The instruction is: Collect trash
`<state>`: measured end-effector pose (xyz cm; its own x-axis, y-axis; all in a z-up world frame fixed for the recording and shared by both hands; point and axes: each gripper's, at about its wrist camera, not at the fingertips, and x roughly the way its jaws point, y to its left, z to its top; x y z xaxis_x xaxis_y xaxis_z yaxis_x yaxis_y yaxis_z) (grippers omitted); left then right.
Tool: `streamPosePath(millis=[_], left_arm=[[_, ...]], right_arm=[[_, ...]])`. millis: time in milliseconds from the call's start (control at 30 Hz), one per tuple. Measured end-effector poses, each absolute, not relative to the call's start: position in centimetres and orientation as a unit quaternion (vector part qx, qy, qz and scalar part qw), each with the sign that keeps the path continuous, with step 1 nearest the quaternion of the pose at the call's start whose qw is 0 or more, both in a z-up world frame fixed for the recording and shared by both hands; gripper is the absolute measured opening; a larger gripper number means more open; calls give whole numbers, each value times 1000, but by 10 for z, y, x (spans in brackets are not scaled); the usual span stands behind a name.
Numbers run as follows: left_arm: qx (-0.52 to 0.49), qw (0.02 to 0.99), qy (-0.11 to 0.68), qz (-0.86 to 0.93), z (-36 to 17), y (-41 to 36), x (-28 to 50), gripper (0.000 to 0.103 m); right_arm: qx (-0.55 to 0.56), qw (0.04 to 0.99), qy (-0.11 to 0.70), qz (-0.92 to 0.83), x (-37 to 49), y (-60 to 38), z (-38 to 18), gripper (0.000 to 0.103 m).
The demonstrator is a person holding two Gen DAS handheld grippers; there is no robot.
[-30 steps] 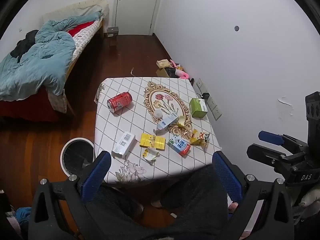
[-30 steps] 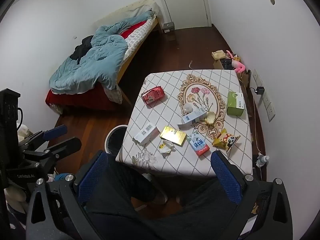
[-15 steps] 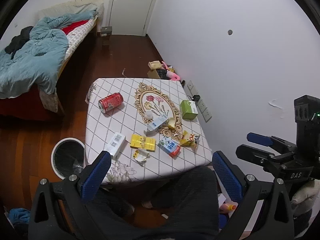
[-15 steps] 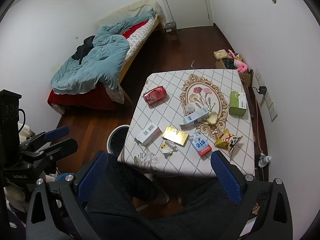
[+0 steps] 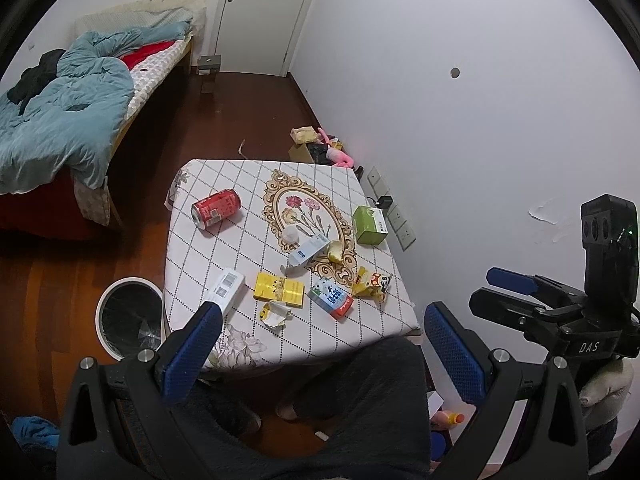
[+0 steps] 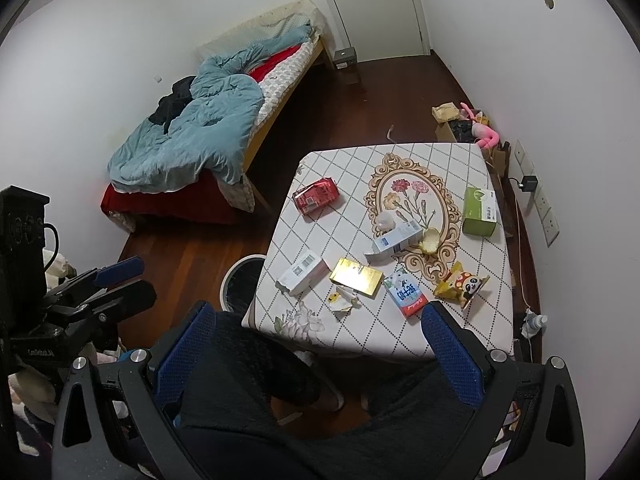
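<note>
1. Left wrist view: the left gripper [image 5: 320,344] is held high above the near edge of the table [image 5: 384,320], jaws spread wide and empty. The trash lies untouched on the cloth: a red soda can [image 5: 216,208] on its side at far left, a white carton [image 5: 226,286] near left, a yellow packet [image 5: 279,289], a torn scrap [image 5: 274,314] and a blue-and-red milk carton [image 5: 331,297]. The bin [image 5: 130,320] stands on the floor off the table's near-left corner.
2. Risk, left: the can may roll off the left edge if nudged, not clamped. The flat packet and scrap offer little edge; the fingers could snag the cloth and drag neighbouring items.
3. Right wrist view: the right gripper [image 6: 320,350] is likewise wide open, holding nothing, above the person's lap. A panda snack wrapper [image 6: 460,286] and a green tissue box [image 6: 479,211] lie at right.
4. Risk, right: the tissue box may not be trash; collecting it would be an error. The bin lies partly under the table edge, so a release from height could miss.
</note>
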<state>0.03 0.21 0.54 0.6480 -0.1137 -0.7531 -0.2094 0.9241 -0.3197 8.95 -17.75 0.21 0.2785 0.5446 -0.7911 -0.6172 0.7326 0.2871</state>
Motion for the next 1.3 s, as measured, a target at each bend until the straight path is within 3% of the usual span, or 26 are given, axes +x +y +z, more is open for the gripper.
streamPosePath(millis=[1300], left_arm=[[-195,890,413,12,8,5,-2,103]], right_arm=[[-28,800,471,371,81,-177,15,103]])
